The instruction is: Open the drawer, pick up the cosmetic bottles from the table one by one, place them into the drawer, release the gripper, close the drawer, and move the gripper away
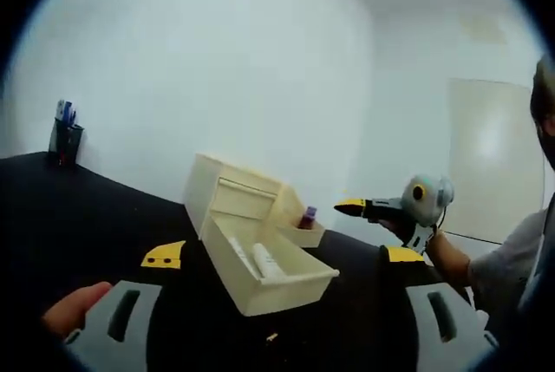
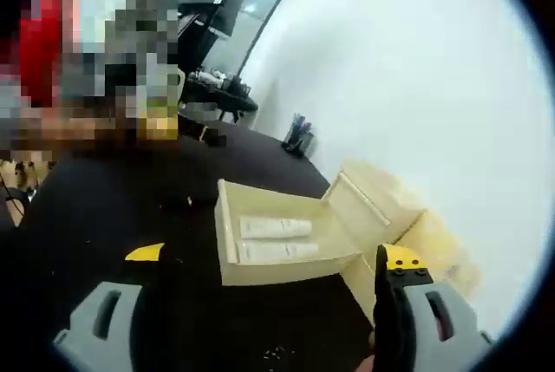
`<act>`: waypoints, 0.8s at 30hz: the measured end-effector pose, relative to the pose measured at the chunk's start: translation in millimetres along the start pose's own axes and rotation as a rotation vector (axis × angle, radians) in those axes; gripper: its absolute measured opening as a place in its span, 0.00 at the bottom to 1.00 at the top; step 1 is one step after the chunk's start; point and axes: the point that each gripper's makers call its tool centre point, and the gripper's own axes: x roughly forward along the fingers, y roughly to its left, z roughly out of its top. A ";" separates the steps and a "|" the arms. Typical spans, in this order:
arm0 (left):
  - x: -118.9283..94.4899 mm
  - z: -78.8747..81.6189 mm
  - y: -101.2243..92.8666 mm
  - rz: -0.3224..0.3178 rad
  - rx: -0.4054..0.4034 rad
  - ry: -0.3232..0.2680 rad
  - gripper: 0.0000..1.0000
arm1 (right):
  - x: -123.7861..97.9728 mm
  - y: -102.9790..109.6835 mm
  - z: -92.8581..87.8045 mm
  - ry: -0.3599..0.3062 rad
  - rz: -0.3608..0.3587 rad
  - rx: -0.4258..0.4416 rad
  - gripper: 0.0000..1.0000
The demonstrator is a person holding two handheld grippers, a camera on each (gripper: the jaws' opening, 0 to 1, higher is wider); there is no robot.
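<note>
on black table [image 1: 78, 216]: cream drawer unit [image 1: 234, 194], drawer [image 2: 277, 246] pulled open, two white cosmetic bottles [image 2: 276, 228] lying side by side inside. left gripper [image 1: 282, 259] spread wide, empty. right gripper [image 2: 273, 259] also apart, empty. pen cup [image 1: 66, 142] at far edge.

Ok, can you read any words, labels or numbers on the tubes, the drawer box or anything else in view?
No text can be read in either view.
White tubes in the open drawer: any print is too blurred to read.
Small bottle on the drawer box: too small to tell.
Pen holder at the back of the table: no readable marking.
</note>
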 end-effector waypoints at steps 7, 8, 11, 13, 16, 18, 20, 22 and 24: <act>-0.9 -0.7 -0.5 0.000 0.004 0.005 0.83 | 4.3 8.6 -14.0 0.021 0.006 0.055 0.93; -0.9 -0.4 0.1 0.000 0.003 0.004 0.83 | 4.5 8.7 -15.4 0.018 0.004 0.057 0.93; -1.4 0.2 1.1 0.003 0.000 0.002 0.83 | 5.2 9.1 -21.7 0.030 0.000 0.066 0.93; -1.3 0.5 1.5 0.004 -0.002 0.000 0.83 | 4.7 9.1 -26.2 0.038 -0.005 0.072 0.93; -1.1 0.4 2.7 0.008 -0.002 0.002 0.83 | 3.5 11.3 -32.3 0.045 -0.011 0.076 0.93; -1.0 0.5 2.5 0.007 -0.003 0.001 0.83 | 2.8 11.8 -35.4 0.043 -0.018 0.079 0.93; -0.9 0.2 1.7 0.006 -0.001 0.001 0.83 | 2.1 11.4 -37.8 0.031 -0.037 0.087 0.93; -0.7 -0.5 1.3 0.007 -0.001 0.001 0.83 | 1.6 9.2 -42.5 0.027 -0.066 0.102 0.93; -0.7 -1.6 0.8 0.010 -0.001 0.003 0.83 | 0.9 7.1 -44.5 0.014 -0.089 0.113 0.93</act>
